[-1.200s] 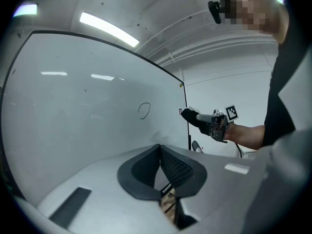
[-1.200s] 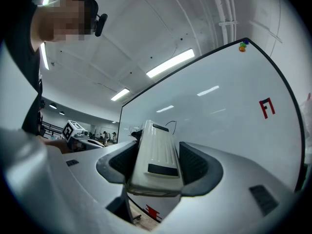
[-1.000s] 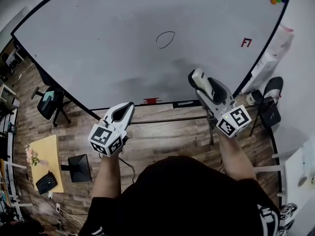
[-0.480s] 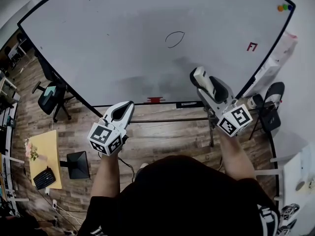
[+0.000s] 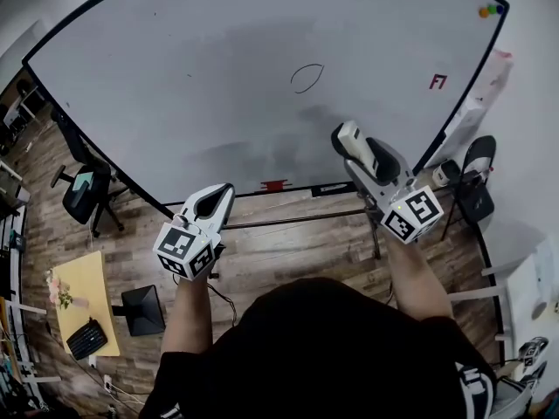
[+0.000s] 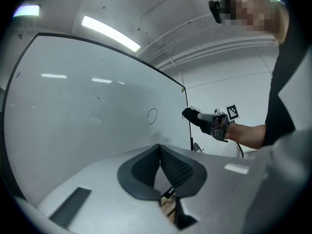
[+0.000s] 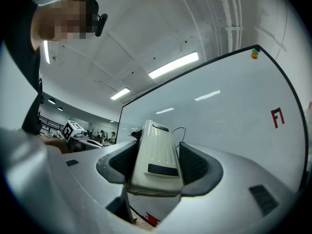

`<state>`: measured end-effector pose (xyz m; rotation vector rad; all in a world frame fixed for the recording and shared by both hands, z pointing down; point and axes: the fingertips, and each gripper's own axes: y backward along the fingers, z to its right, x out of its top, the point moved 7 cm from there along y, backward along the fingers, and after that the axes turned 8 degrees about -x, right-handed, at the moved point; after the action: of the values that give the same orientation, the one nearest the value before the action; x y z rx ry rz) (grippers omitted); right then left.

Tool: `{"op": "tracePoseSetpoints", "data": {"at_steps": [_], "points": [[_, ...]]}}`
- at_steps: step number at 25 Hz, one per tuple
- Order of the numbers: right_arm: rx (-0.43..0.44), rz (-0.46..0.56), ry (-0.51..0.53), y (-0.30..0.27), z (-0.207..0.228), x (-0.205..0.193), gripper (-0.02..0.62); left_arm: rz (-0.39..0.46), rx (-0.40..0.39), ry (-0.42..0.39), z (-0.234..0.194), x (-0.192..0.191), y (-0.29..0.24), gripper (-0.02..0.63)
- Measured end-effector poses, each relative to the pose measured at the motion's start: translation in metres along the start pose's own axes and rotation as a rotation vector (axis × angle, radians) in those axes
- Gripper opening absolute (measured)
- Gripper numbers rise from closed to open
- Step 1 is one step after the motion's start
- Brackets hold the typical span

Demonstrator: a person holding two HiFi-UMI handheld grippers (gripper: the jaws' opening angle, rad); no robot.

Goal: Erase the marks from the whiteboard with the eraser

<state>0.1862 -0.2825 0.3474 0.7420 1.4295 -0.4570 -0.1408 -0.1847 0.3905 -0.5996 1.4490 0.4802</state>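
Observation:
A large whiteboard (image 5: 218, 77) fills the upper head view. On it are a small black loop mark (image 5: 307, 78) and a red mark (image 5: 438, 81) at the right. My right gripper (image 5: 349, 138) is shut on a cream eraser (image 5: 350, 140), held just short of the board's lower edge, below and right of the loop. In the right gripper view the eraser (image 7: 156, 155) sits between the jaws, with the loop mark (image 7: 181, 129) just past its tip. My left gripper (image 5: 214, 203) hangs lower left, shut and empty, and its view shows the loop mark (image 6: 152, 115) and right gripper (image 6: 195, 115).
A smudged grey patch (image 5: 262, 151) darkens the board's lower middle. Coloured magnets (image 5: 487, 10) sit at the top right corner. Below the board are a wooden floor (image 5: 279, 243), an office chair (image 5: 83, 186) at the left, a folding chair (image 5: 472, 182) at the right and a small yellow table (image 5: 83, 304).
The head view has shifted slightly. Both grippers keep nearly the same places, and the right one still holds the eraser near the board's bottom edge.

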Motion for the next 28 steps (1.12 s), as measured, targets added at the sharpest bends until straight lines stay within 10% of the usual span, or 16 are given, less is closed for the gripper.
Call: {"op": "tracePoseSetpoints", "data": {"at_steps": [28], "points": [[-0.13, 0.073, 0.065, -0.068, -0.025, 0.004, 0.264, 0.017, -0.063, -0.013, -0.068, 0.006, 0.022, 0.012]]}}
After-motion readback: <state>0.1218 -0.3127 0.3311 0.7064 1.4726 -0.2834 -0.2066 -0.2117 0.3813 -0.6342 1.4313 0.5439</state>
